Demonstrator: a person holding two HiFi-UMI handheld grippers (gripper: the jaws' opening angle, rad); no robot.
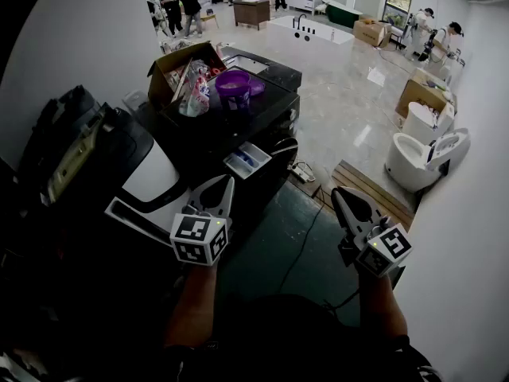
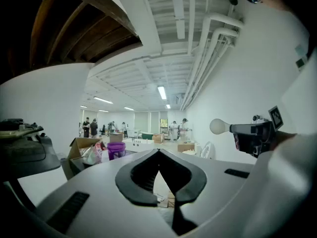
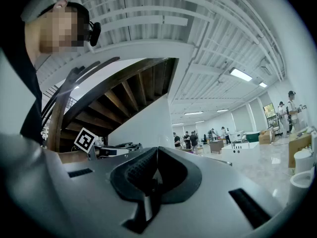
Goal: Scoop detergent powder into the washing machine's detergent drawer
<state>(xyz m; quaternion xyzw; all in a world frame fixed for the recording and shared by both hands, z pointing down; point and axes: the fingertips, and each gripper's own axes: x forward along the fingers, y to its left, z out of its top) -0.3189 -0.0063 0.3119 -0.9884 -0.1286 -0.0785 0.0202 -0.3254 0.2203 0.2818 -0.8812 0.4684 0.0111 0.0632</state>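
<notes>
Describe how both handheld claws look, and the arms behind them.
Left claw and right claw match: pale grey bodies, curved jaws lined with black ribbed pads, and a white cube with black square markers on each. The forearms are unsleeved.
</notes>
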